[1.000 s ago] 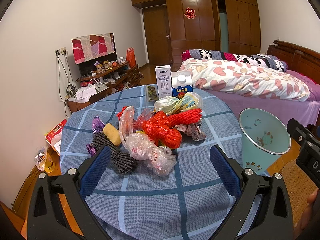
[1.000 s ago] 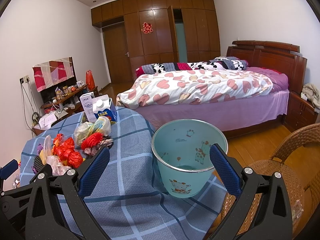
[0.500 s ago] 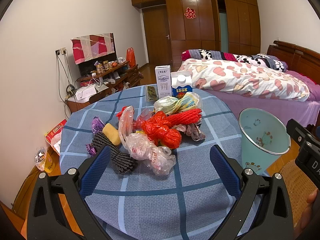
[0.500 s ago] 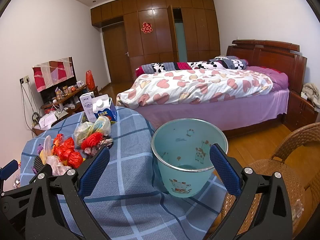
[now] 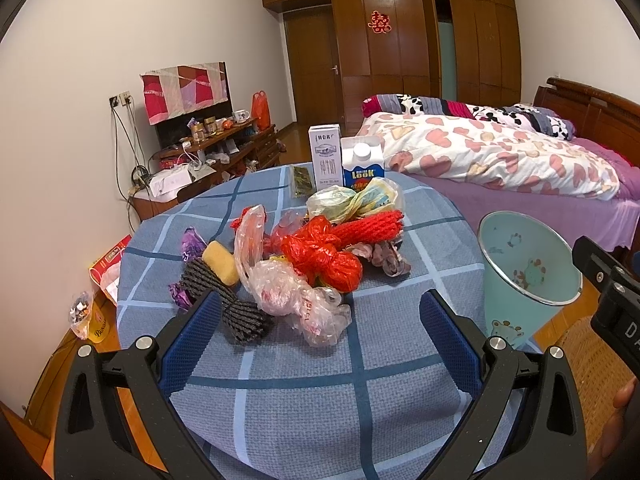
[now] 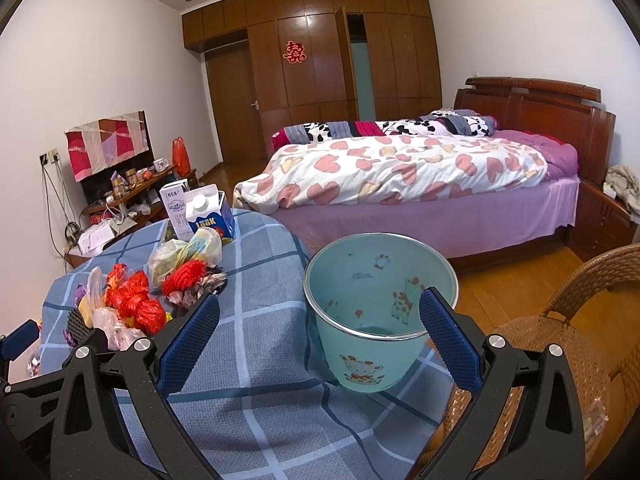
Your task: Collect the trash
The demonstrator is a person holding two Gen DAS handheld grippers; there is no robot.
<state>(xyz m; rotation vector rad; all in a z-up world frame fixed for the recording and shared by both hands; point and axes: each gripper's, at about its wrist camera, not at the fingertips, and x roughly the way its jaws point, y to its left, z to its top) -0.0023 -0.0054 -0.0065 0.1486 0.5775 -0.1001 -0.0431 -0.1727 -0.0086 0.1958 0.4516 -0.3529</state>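
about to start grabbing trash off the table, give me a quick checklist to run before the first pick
1. Left tool open and holding nothing: ok.
2. Right tool open and holding nothing: ok.
3. Teal bin upright, mouth open, beside the table: ok.
4. Room in the bin: ok, no trash shows inside it.
5. Nearest piece, the clear plastic bag, lies ahead of the left tool with nothing on top of it: ok.
6. Whether the two cartons at the far edge are empty: cannot tell.
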